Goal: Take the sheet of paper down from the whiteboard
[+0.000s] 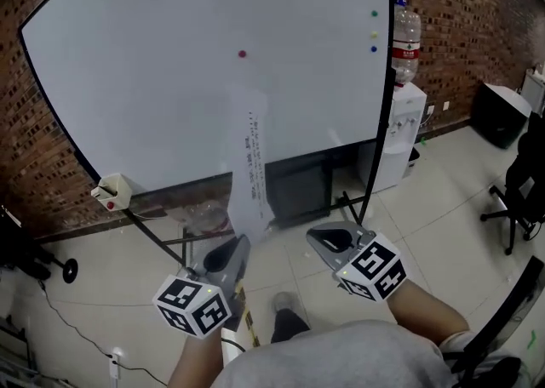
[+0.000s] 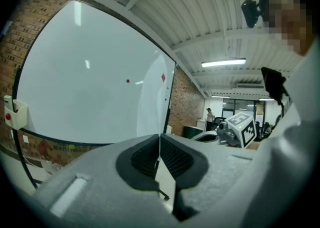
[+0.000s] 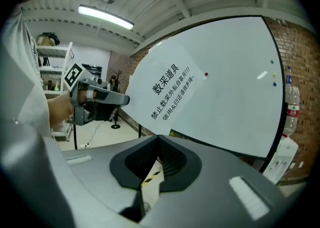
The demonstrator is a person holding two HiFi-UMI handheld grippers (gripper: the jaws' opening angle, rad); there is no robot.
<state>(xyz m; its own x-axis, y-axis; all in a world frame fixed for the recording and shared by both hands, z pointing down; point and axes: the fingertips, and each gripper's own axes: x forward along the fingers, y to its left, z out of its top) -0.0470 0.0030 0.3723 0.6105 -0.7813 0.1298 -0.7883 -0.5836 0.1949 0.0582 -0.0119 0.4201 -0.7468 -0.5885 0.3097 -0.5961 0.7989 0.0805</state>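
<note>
I'm holding the left gripper [image 1: 241, 248] low in front of the whiteboard [image 1: 153, 80]. Its jaws are clamping one edge of the sheet of paper [image 1: 252, 161], with the thin edge running right between the pads. The sheet is standing up from the jaws towards the board, printed side facing my right, and I'm seeing it nearly edge-on from the head view. A red magnet [image 1: 242, 54] is sitting on the board just above the sheet's top end, clear of it. I can't tell whether the top end is touching the board. The right gripper [image 1: 315, 236] is hanging beside the left one, jaws pressed together with nothing between them, only floor showing below.
</note>
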